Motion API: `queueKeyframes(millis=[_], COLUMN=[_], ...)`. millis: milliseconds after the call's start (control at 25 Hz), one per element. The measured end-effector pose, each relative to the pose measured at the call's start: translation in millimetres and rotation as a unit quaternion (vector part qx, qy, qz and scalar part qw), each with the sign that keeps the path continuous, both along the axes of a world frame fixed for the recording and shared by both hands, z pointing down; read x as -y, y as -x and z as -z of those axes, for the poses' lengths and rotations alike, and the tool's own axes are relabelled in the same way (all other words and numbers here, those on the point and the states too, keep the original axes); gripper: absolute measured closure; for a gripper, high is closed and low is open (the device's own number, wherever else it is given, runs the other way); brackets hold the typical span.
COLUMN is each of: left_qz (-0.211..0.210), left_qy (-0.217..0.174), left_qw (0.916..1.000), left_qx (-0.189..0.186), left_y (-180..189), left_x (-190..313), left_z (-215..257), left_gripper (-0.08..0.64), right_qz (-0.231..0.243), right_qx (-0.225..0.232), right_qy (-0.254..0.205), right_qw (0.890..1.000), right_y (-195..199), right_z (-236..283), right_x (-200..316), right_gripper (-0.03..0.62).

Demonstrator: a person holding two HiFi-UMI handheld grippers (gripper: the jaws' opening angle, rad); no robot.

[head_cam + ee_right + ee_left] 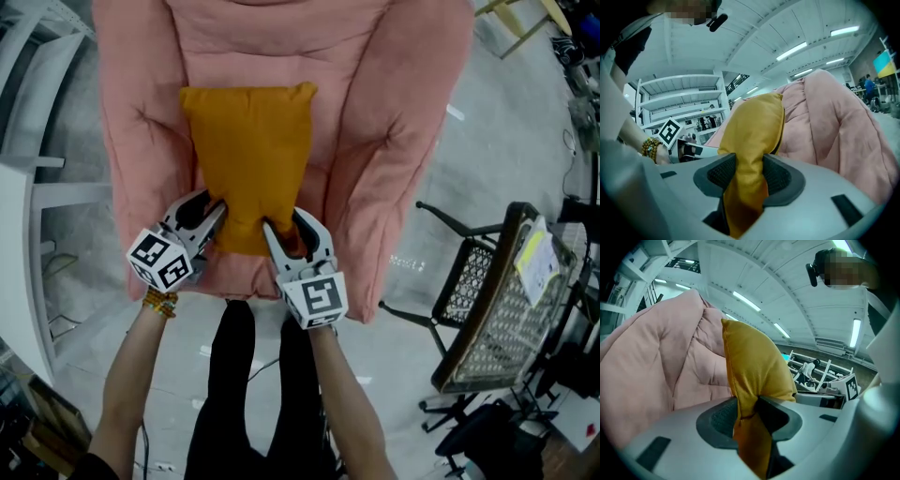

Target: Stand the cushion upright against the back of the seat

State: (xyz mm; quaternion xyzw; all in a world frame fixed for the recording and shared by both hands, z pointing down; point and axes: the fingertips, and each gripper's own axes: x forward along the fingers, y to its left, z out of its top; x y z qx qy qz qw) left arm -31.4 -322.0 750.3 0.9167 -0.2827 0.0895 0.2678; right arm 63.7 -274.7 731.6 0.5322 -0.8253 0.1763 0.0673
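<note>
Mustard-yellow fabric cushion (248, 159) sits in the hollow of the pink quilted armchair (394, 141), its far edge up toward the backrest (281, 37) and its near edge drawn forward over the front of the seat. Both claws have that near edge. The left claw (217, 211) is clamped on the cushion's near-left corner, the cloth bunched between its pads. The right claw (281, 230) pinches a thick fold of the near-right corner in the same way. From either gripper view the cushion rises away from the jaws with the pink padding behind it. Whether its top already leans on the backrest I cannot tell.

By my reading, the step in hand is placing: the cushion is gripped and over the seat but not yet settled upright. The next move calls for pushing the held lower edge back toward the crease where seat meets backrest. The top then needs tipping until it rests on the padding. Only after that should both claws let go, together, so that the soft filling does not slump forward or twist to one side.
</note>
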Motion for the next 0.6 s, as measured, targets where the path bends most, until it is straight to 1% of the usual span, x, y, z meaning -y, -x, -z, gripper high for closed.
queueKeyframes(millis=[240, 400, 600], left_qz=[0.023, 0.030, 0.036], left_qy=[-0.025, -0.040, -0.039], left_qw=[0.9993, 0.9986, 0.9984], left_qx=[0.012, 0.019, 0.020], left_y=[-10.3, -13.0, -17.7], left_x=[46.0, 73.5, 91.3], left_z=[9.8, 13.4, 10.9], left_gripper=[0.426, 0.426, 0.426], right_qz=[-0.023, -0.039, -0.031], right_qx=[-0.007, 0.005, -0.003], right_qy=[-0.031, -0.037, -0.042], right_qw=[0.999, 0.999, 0.999], right_y=[-8.4, -11.7, -17.9], right_z=[11.3, 13.2, 11.9], right_x=[44.1, 69.6, 89.9], right_gripper=[0.410, 0.408, 0.405])
